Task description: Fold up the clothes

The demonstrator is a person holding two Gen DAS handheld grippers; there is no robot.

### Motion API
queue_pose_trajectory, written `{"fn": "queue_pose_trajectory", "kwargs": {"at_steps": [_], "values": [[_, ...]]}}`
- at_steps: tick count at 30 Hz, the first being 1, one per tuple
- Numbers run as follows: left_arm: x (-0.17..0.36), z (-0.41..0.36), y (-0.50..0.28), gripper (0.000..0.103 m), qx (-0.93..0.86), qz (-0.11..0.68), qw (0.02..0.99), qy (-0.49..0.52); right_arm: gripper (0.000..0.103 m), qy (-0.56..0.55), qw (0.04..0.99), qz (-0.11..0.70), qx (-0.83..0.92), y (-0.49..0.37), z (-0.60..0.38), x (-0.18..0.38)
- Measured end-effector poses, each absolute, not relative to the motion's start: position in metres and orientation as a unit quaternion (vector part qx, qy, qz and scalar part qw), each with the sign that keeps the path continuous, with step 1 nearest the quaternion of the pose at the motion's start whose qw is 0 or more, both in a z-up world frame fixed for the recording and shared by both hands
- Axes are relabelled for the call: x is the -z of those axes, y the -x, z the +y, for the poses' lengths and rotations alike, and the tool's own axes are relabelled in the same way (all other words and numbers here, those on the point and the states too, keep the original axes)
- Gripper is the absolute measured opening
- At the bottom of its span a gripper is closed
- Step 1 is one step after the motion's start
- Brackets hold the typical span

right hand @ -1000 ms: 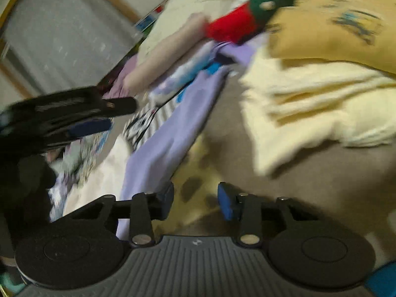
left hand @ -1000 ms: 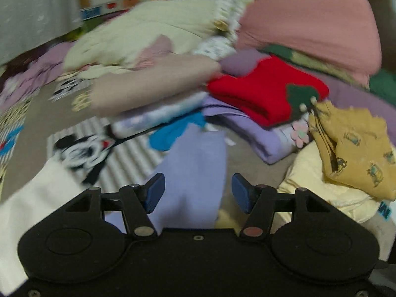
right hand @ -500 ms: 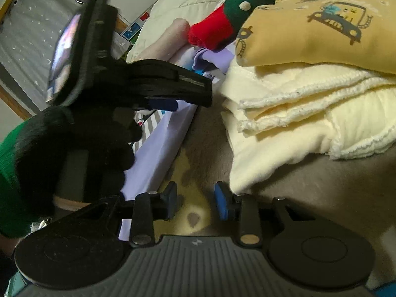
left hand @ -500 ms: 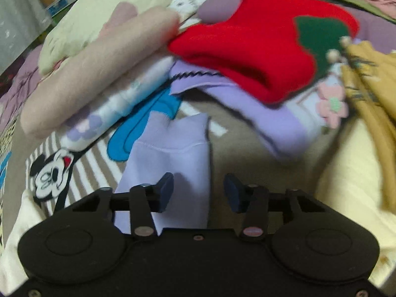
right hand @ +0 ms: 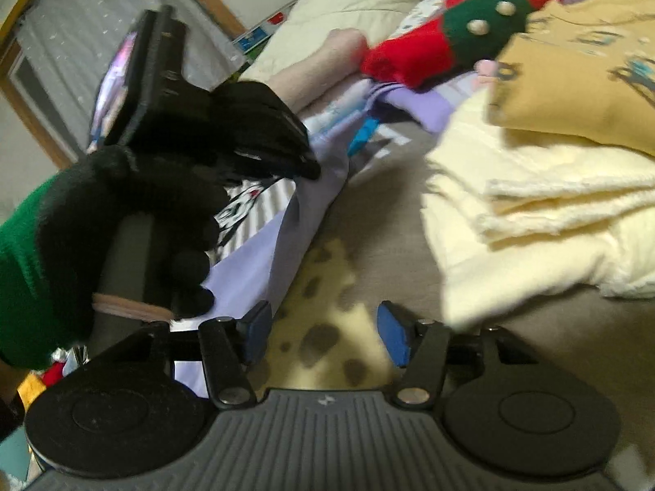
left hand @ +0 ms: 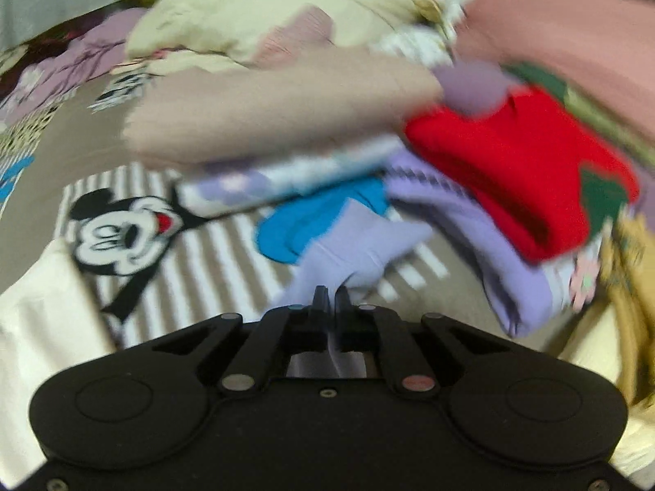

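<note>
Left gripper (left hand: 330, 291): jaws pressed together on a bunched fold of the lavender garment (left hand: 360, 253), where a second ago they stood spread above the flat cloth and half a second ago were narrowing over its hem; the cloth now rises in a puckered peak at the tips. Seen from the right wrist, the same gripper (right hand: 305, 170) is carried by a black-gloved hand (right hand: 135, 212) with a green cuff, its tip down at the upper end of the lavender garment (right hand: 262, 257); a second ago it hung blurred at the far left of this view. Right gripper (right hand: 323, 333): jaws opening, wider than half a second ago, nothing between the blue pads (right hand: 395, 337), which stand over a yellow spotted patch of the bedcover (right hand: 327, 286); the lavender garment's lower end lies just beside its left finger. Surroundings, left wrist view, motion-blurred: striped cartoon-mouse print (left hand: 123, 233) to the left, blue cloth (left hand: 303, 225) behind the garment, beige folded piece (left hand: 266, 110), red knit with green patch (left hand: 520, 172), purple folded item (left hand: 503, 270). Right wrist view: cream folded pile (right hand: 544, 221) with mustard printed top (right hand: 581, 82) on it.
</note>
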State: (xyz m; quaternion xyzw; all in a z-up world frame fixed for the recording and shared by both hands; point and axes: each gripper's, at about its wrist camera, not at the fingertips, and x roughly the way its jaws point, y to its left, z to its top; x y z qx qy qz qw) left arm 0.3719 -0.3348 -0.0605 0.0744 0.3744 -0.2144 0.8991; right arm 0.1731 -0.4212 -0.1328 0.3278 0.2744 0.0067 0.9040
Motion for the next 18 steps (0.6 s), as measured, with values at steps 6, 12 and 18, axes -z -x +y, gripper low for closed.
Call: {"fn": "queue_pose_trajectory", "kwargs": {"at_steps": [6,12,18], "values": [[0.014,-0.256,-0.366,0.001,0.183,0.331,0.926,0.02,0.06,-0.251,0.923,0.287,-0.062,-0.187,-0.382,0.122],[-0.014,-0.177,-0.344,0.001,0.141,0.297,0.941,0.076,0.06,-0.175,0.935,0.295,-0.092,-0.192,-0.347,0.117],[-0.015,-0.097,-0.316,0.001,0.09,0.285,0.947,0.119,0.056,-0.134,0.934,0.311,-0.116,-0.189,-0.324,0.122]]}}
